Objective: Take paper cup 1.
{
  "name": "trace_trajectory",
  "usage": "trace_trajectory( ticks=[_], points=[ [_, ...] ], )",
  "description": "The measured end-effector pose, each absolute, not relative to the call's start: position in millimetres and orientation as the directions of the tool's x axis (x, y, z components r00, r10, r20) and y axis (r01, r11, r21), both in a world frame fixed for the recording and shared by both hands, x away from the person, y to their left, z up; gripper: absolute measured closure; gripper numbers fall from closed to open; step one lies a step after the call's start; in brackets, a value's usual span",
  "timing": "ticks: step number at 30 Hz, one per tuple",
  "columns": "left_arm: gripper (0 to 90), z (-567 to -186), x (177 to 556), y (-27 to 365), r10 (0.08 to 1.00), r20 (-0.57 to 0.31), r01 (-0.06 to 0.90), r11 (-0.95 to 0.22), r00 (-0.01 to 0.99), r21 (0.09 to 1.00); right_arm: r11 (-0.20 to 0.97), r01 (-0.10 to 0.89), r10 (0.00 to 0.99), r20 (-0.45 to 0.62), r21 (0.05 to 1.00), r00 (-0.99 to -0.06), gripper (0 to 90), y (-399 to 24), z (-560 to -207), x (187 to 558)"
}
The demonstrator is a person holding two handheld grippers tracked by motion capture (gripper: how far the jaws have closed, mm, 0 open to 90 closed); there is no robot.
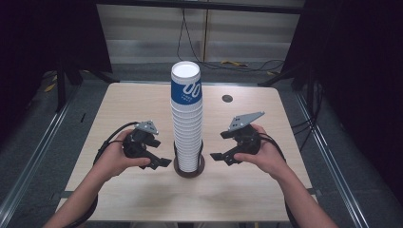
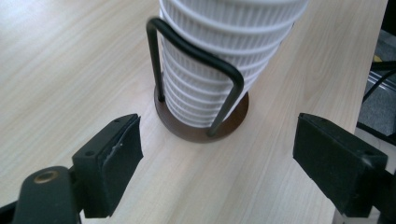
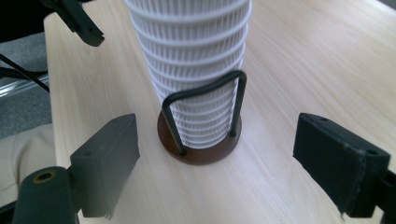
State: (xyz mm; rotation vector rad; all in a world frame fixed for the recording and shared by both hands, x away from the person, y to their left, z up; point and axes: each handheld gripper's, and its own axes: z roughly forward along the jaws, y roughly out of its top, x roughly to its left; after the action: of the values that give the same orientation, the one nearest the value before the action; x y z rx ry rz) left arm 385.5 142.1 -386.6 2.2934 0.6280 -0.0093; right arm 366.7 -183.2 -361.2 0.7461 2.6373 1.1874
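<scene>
A pale wood-grain rectangular table (image 1: 119, 109) stands on a grey floor (image 1: 43, 118), with dark curtains at both sides, a light panelled wall behind and loose cables lying along its foot. A small dark round grommet (image 1: 227, 98) is set into the tabletop toward the far right.

Near the table's front middle, a tall stack of white ribbed paper cups (image 1: 187, 128) stands in a round dark-brown base with black wire loops (image 1: 188, 167). The topmost cup carries a blue band with white lettering too small to read.

The left gripper (image 1: 163, 163) and right gripper (image 1: 215, 156) flank the base, near it but apart, both with jaws spread wide and holding nothing.
</scene>
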Motion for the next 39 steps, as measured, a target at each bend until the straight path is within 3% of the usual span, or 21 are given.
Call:
trace_trajectory(
  ticks=[23,39],
  points=[
    [15.6,-338.5,396.4,136.7,0.422,-0.177,0.419,-0.593,0.889,0.688,0.541,0.331,0.460,0.058,0.773,-0.886,13.3,-171.7,-292.1,387.5],
    [15.6,-331.0,400.2,134.2,0.422,-0.166,0.410,-0.591,0.891,0.695,0.508,0.301,0.444,0.054,0.807,-0.894,12.6,-148.0,-250.0,403.3]
  ],
)
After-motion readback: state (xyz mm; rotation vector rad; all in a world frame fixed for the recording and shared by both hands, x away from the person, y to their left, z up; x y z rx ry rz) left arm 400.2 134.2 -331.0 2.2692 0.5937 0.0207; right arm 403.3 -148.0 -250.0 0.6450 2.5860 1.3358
